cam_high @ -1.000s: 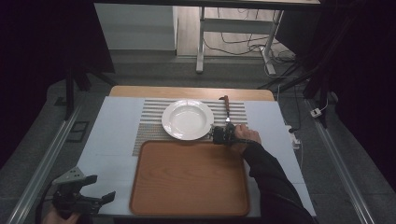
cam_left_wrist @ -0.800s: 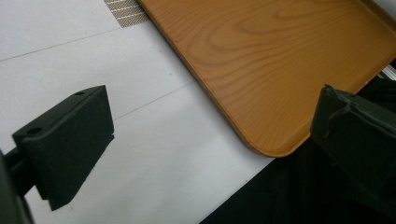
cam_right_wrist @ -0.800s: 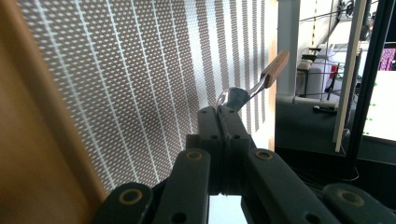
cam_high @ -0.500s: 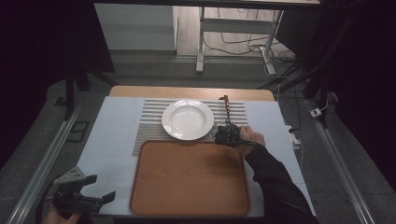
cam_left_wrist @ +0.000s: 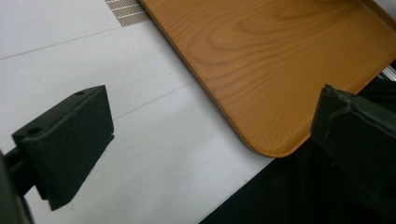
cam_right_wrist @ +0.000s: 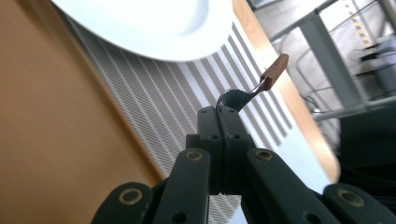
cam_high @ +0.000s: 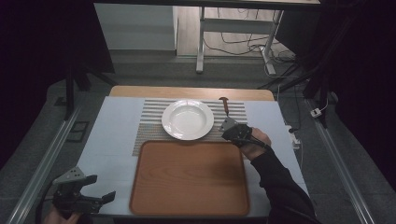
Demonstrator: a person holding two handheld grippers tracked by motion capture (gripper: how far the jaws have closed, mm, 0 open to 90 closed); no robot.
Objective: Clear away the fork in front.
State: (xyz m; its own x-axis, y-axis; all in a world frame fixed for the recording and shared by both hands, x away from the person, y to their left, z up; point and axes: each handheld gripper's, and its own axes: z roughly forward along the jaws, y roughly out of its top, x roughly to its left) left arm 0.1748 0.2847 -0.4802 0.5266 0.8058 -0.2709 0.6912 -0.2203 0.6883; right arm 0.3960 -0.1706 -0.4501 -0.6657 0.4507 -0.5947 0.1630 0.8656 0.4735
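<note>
Right gripper view: right gripper [cam_right_wrist: 223, 122] fingers clamped on the bowl end of a wooden-handled spoon [cam_right_wrist: 266, 79] jutting beyond them over the striped placemat [cam_right_wrist: 187, 107]; thin pinch, so it may pivot or slip; left gripper [cam_left_wrist: 210, 140] fingers open, empty.

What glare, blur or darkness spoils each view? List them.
High view: dim, surroundings black, white plate brightest. Left gripper view: sharp wooden tray, near jaws soft. Right gripper view: plate blown out, background blurred, wood-handled utensil fairly clear.
</note>
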